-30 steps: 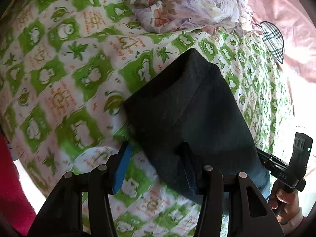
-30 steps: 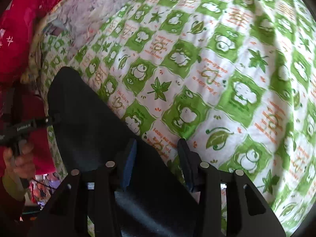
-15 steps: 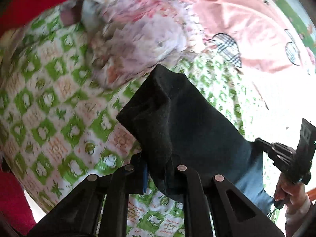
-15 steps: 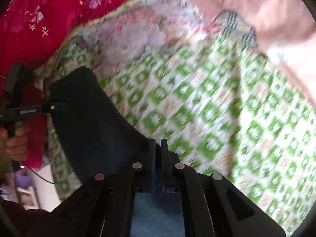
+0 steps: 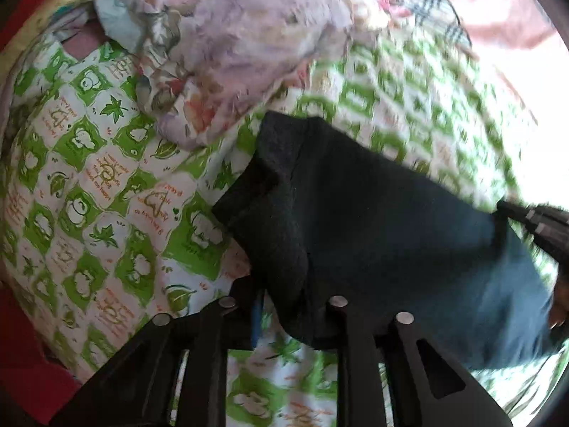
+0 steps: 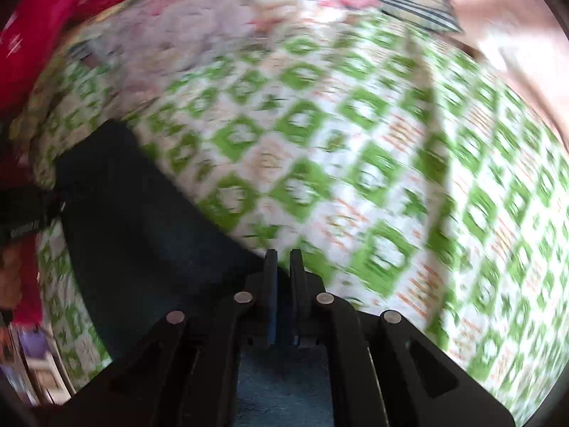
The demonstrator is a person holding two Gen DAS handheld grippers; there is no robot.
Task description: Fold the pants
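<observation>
Gripping the dark pants [image 5: 373,235] at both ends now: a second ago both of my claws stood wide over the cloth, and since then each has clamped down and lifted. My left gripper [image 5: 295,306] has a bunched wad of fabric pinched between its fingers; my right gripper [image 6: 283,270] is squeezed nearly to nothing on a thin edge of the same garment. The pants hang in a sagging span between them above the green-checked bedspread [image 6: 373,185], near its front edge, with the far end folded over on itself. I judge this to be the carry of a fold, the held edge about to be brought across.

Motion blur smears most of the right view, so I cannot tell how much cloth that claw really holds. Whether I have waistband or hems is unclear. The floral bedding [image 5: 256,46] heaped at the bedspread's far edge hides what lies beneath it, and the pants' lower edge is cut off behind my own fingers.
</observation>
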